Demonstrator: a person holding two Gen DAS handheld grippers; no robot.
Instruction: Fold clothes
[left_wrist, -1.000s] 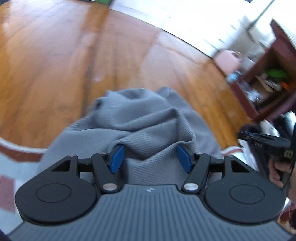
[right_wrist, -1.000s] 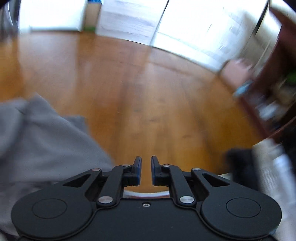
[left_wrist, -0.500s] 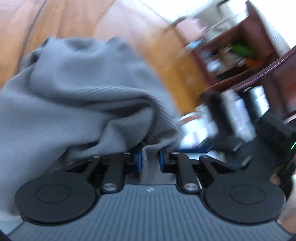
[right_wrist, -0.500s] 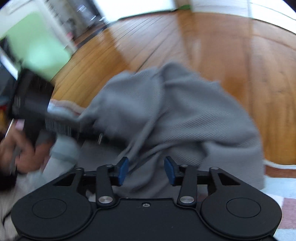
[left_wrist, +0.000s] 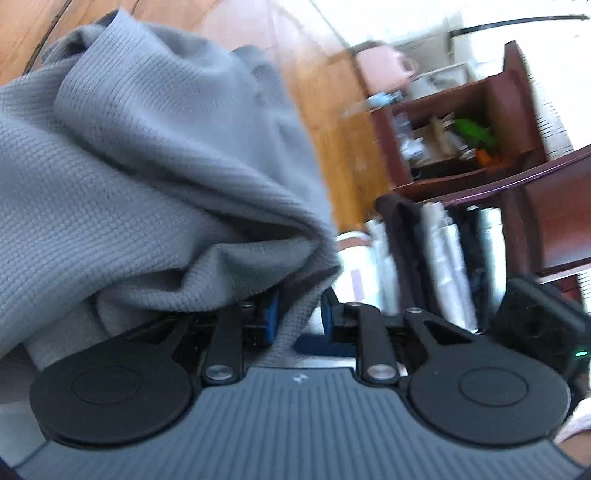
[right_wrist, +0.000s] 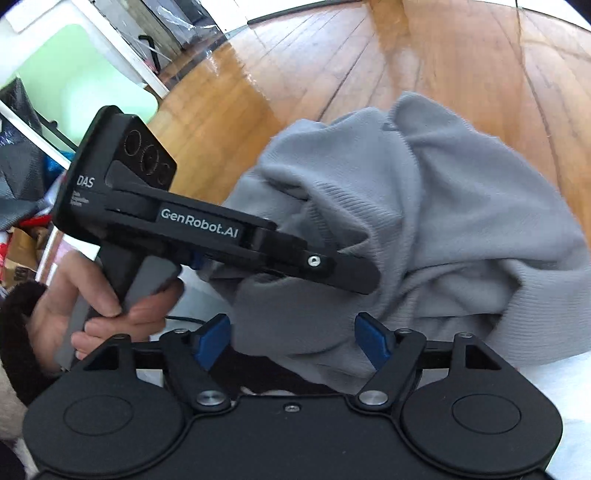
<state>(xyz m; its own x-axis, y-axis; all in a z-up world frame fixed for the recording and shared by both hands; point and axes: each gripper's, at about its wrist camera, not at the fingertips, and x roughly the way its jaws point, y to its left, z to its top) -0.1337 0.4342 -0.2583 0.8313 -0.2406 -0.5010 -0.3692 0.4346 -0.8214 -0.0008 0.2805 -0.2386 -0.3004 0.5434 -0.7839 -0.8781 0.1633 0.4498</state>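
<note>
A grey knit garment (left_wrist: 147, 166) lies bunched in a heap, with the wooden floor behind it. My left gripper (left_wrist: 299, 315) is shut on a fold of its edge, and the cloth runs down between the blue pads. In the right wrist view that same garment (right_wrist: 461, 221) fills the middle. The left gripper's black body (right_wrist: 192, 225) reaches into it from the left, held by a hand (right_wrist: 103, 302). My right gripper (right_wrist: 293, 332) hovers just in front of the heap. Its jaws are opening wide, with cloth lying ahead of them but neither pad pressing on it.
Wooden floor (right_wrist: 443, 55) stretches beyond the garment. A dark red shelf unit (left_wrist: 517, 110) full of clutter stands to the right, with pale rolled items (left_wrist: 443, 258) and a dark cloth below it. A white-and-green object (right_wrist: 74, 74) and bags sit at far left.
The left jaws closed on a fold of the grey garment and swung toward the shelf. The right gripper turned down and left onto the garment, its jaws spreading from nearly shut to wide.
</note>
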